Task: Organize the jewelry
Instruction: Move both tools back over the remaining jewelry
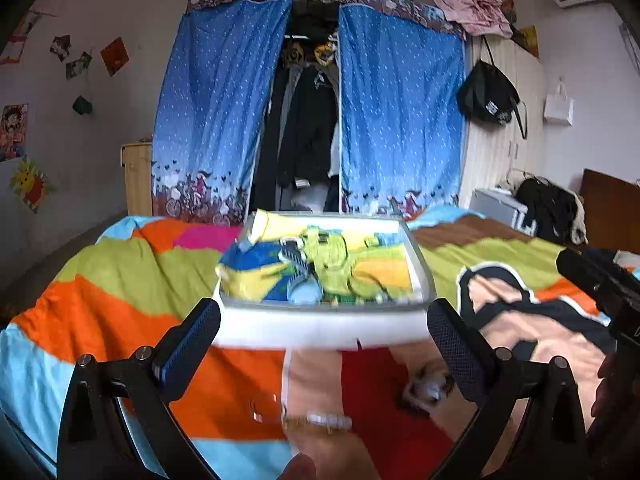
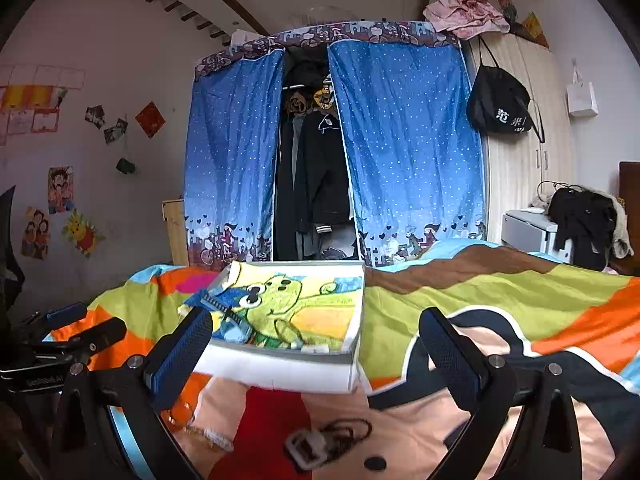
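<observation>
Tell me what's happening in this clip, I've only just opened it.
A person holds a gripper in each hand over a bed with a colourful blanket. Both the left gripper and the right gripper are open and hold nothing. Ahead lies a shallow white box lined with a cartoon-print cloth. Nearer the grippers, loose on the blanket, lie a bracelet and a dark cord with a pale pendant. Nothing has been picked up.

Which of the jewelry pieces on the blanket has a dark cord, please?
The necklace with a pale pendant, right of the beaded bracelet; the bracelet has pale beads and no cord.
</observation>
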{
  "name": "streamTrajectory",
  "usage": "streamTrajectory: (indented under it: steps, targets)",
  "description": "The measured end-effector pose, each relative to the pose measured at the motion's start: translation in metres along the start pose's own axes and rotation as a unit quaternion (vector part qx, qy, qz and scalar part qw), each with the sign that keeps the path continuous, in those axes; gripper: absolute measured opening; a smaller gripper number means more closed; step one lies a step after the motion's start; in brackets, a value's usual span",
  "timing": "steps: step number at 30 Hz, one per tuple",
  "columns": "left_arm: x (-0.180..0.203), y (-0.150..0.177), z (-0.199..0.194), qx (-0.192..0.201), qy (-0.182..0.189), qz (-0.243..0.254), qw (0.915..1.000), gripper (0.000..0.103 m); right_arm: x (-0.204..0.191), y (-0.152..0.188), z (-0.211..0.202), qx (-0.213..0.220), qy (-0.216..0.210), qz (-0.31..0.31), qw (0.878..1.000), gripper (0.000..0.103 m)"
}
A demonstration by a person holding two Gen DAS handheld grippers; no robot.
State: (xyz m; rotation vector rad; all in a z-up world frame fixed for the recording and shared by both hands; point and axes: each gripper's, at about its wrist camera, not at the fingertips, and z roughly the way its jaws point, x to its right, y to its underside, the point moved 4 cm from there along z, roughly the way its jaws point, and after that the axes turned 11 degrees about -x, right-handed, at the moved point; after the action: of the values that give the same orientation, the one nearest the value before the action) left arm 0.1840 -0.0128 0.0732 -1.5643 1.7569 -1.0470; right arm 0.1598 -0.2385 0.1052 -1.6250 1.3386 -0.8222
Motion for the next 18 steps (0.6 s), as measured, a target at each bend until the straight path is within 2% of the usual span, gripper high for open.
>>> streamTrajectory:
  steps: [9, 18]
  targets:
    - [0.006, 0.059, -0.008, -0.043, -0.001, 0.016, 0.9990, 0.102, -0.010, 0.055, -0.026, -0.033, 0.015, 0.003, 0.999, 0.103]
    - [0.002, 0.103, 0.001, -0.095, -0.012, 0.015, 0.9953, 0.102, -0.003, 0.100, -0.019, -0.089, 0.029, 0.021, 0.995, 0.103]
